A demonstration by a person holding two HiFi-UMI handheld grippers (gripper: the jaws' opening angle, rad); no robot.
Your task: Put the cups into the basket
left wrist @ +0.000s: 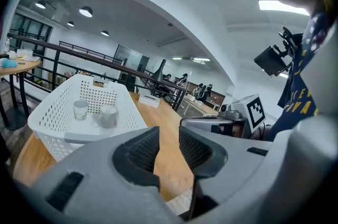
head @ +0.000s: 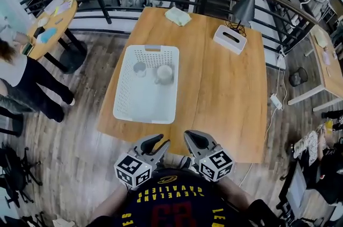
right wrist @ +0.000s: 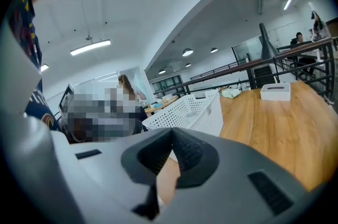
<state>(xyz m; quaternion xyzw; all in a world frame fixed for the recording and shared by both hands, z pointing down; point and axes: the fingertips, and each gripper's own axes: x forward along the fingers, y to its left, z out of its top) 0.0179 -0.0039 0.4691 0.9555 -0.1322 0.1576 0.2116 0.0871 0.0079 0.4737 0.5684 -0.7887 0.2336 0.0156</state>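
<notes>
Nearby, tissue box (head: pixel 229 38), lamp (head: pixel 244 6), cloth (head: pixel 177 16) beyond basket (head: pixel 122 77) (left gripper (head: pixel 158 141) parted, right gripper (head: pixel 191 137) closed).

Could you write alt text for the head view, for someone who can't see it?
Seen from above, a white basket on a wooden table holds a clear glass and a white mug. At the near edge a person holds the left gripper open and the right gripper shut, both empty. A tissue box sits farther back.

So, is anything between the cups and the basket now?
Nothing visible: the glass and the mug already sit inside the basket. The left gripper and right gripper are empty, by the table's near edge.
</notes>
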